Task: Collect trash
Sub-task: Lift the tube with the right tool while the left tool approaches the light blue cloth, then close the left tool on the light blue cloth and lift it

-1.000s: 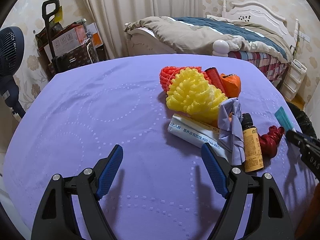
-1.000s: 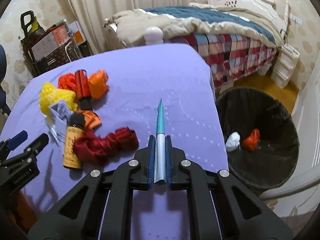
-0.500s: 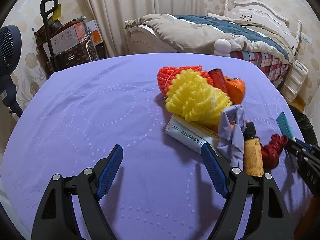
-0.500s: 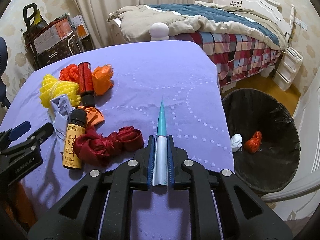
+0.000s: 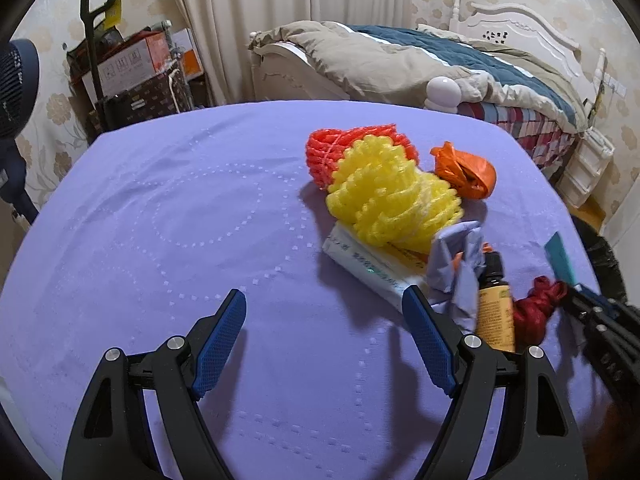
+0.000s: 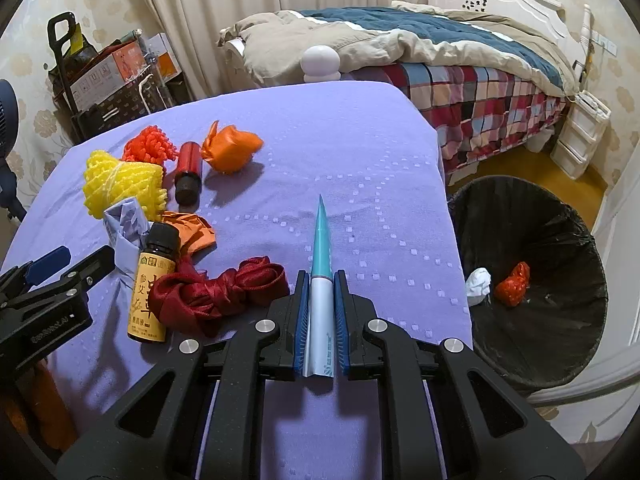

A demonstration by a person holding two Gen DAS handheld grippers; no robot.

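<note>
My right gripper (image 6: 321,280) is shut on a flat teal tube wrapper (image 6: 321,240) that sticks out forward over the purple table (image 6: 340,152); the teal tube wrapper (image 5: 560,258) also shows at the right of the left wrist view. My left gripper (image 5: 322,304) hangs open above bare cloth, nothing between its fingers. Beside it lies a heap of trash: yellow foam net (image 5: 392,196), red-orange foam net (image 5: 332,148), orange bag (image 5: 466,170), white packet (image 5: 368,264), lilac wrapper (image 5: 456,268), amber bottle (image 6: 154,280), dark red ribbon (image 6: 224,288) and red cylinder (image 6: 188,168).
A black-lined bin (image 6: 532,276) stands on the floor right of the table, holding a white scrap (image 6: 478,284) and a red scrap (image 6: 512,284). A bed (image 6: 440,52) lies behind the table. Boxes on a trolley (image 5: 128,76) and a fan (image 5: 12,92) stand at left.
Both views have tilted up slightly, so the heap sits lower in each view. Both grippers keep their state, the right still clamped on the teal wrapper.
</note>
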